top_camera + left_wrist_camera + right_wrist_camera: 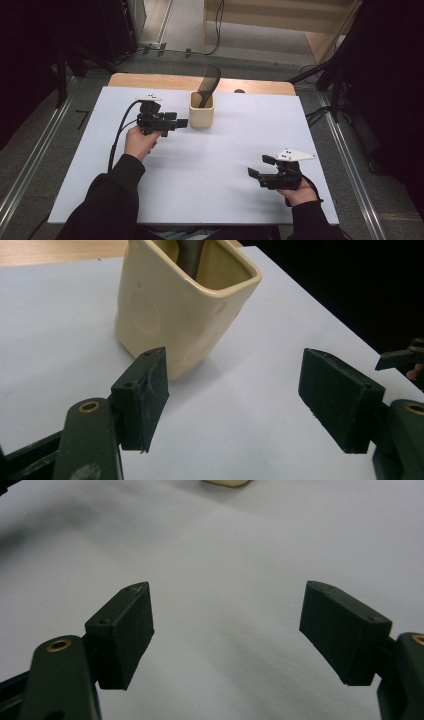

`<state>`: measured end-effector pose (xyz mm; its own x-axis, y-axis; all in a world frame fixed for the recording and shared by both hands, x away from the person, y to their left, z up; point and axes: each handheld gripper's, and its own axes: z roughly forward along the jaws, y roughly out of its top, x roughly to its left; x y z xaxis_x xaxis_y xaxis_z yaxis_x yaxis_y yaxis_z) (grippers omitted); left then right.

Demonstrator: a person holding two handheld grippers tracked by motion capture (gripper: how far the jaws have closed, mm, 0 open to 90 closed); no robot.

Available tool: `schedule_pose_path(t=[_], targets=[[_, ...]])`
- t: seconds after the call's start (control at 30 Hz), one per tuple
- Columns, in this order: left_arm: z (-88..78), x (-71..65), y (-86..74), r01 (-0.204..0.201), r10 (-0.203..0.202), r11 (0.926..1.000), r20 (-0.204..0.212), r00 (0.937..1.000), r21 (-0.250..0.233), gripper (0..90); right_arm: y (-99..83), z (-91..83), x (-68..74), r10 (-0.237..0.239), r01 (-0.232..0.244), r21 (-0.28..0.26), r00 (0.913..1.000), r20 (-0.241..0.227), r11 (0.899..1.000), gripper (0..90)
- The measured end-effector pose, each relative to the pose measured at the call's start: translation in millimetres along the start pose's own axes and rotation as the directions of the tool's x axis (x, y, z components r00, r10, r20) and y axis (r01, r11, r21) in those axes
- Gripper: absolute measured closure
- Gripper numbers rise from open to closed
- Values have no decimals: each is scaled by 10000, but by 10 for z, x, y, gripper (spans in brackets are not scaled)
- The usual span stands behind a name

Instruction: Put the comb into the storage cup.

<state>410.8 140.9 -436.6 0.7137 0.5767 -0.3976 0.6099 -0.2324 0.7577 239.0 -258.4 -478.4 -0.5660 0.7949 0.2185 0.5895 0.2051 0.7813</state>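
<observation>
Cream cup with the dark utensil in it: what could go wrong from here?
1. The left claw is open right beside the cream cup, which stands free on the white table; a sideways nudge could slide or tip it.
2. The dark utensil leans out well above the rim, so the cup may be top-heavy, and the utensil could swing or fall if the cup is lifted.
3. The right claw is open and far off, unlikely to steady anything quickly.

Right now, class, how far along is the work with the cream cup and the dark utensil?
Done: the dark utensil already stands inside the cream cup at the far side of the white table. In hand: the left gripper is open beside the cup, not touching it. The right gripper is open over bare table. Left: probably gripping the cup or utensil.
</observation>
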Motion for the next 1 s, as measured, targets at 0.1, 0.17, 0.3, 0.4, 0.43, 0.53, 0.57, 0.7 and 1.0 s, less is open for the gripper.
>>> schedule_pose_path(t=[0.1,0.17,0.3,0.4,0.43,0.53,0.57,0.7,1.0], targets=[[-15,-24,-23,-55,55,10000,-15,10000,33,287,-2,-1,-3,1,-1,-14,10000,-2,10000,199],[-30,-37,-42,-35,35,10000,-14,10000,49,287,-2,-2,-3,14,-14,6,10000,7,10000,199],[-48,-56,-69,-103,103,9999,-36,9999,106,287,1,2,14,-2,2,24,10000,-62,10000,199],[-48,-68,-93,-118,119,9999,-47,9999,126,287,0,7,12,-38,39,38,10000,-69,10000,199],[-47,-72,-102,-80,81,9998,-44,10000,183,287,1,6,10,-6,7,44,10000,-74,10000,199],[-58,-80,-131,-27,28,9997,-42,10000,252,287,1,1,3,-8,8,20,10000,-50,10000,199],[-66,-84,-145,-3,3,9997,-5,10000,255,287,2,1,3,-6,6,22,10000,-56,10000,199],[-94,-103,-181,3,-3,9995,20,10000,312,287,1,6,7,-8,8,49,10000,-89,10000,199],[-178,-86,-321,165,-164,9998,-49,9999,150,288,7,11,14,-36,37,82,9999,-132,10000,199]])
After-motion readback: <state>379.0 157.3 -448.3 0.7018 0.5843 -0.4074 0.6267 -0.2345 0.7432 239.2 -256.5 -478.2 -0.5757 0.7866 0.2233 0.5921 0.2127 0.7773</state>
